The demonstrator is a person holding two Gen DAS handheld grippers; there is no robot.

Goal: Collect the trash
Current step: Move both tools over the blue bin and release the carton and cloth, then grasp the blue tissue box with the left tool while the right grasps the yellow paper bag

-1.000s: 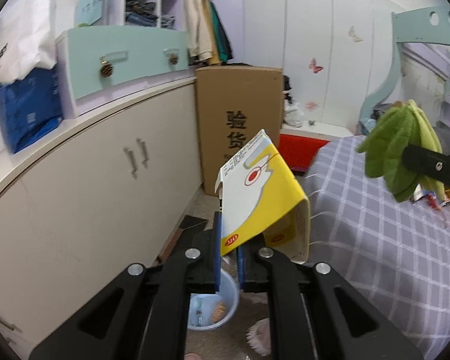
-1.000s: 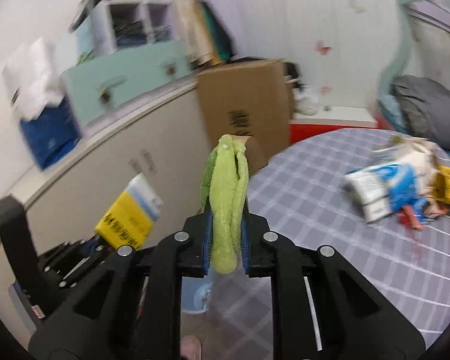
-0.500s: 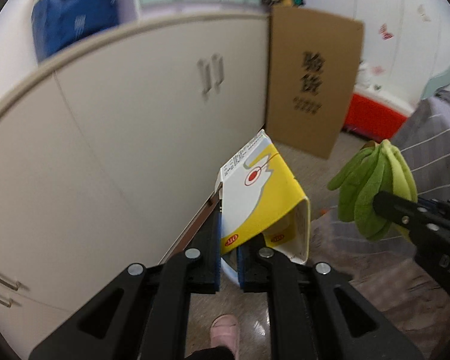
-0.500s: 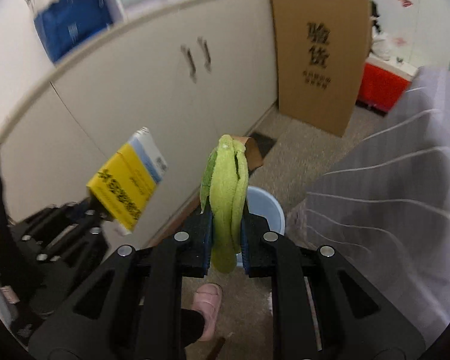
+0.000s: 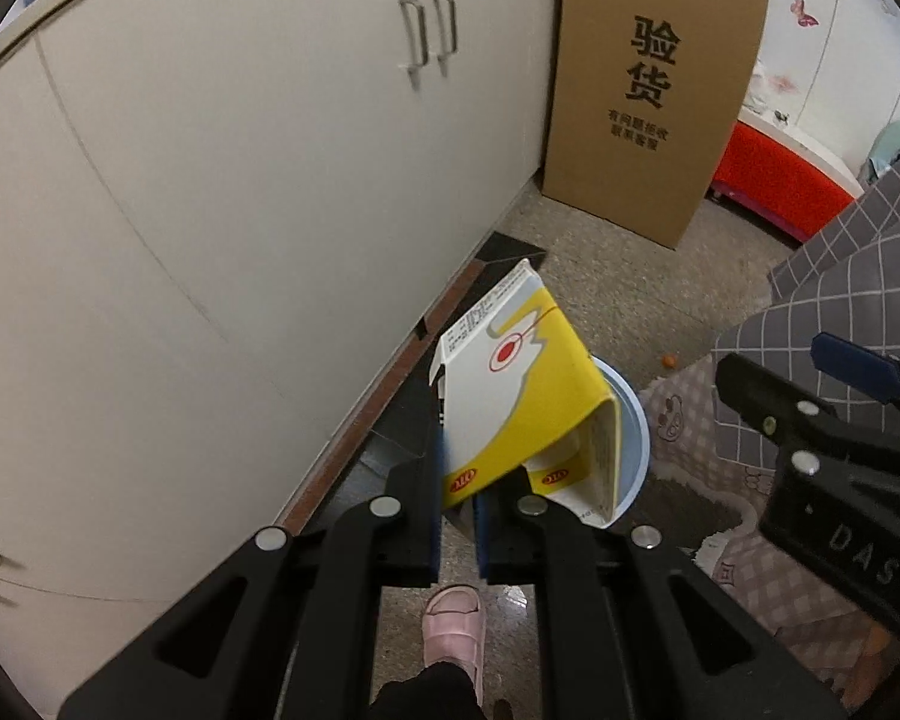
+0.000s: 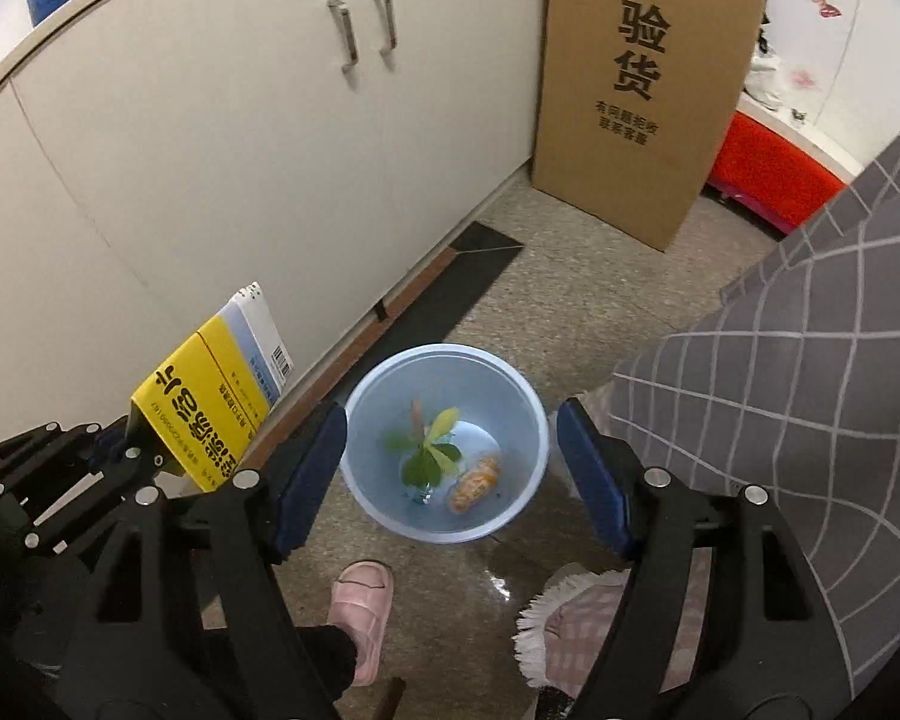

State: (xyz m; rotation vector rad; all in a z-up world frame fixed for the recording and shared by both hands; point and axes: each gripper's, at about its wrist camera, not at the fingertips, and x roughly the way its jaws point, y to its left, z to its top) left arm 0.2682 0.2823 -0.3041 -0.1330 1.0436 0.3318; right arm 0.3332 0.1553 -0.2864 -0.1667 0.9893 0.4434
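— Speckled stone floor runs along cream cabinet doors, with a tall cardboard box standing at the far end. What sits near us?

— Light blue bin, on the floor between the cabinet and a grey checked bedcover. Green leaves and an orange peel lie inside it.

— And the claws?

— Right gripper hangs directly over the bin, its jaws just opened wide, nothing between them. Left gripper is pinched narrow on a yellow-and-white carton, held tilted above the bin's left rim.

— Anything else near?

— A pink slipper just this side of the bin.
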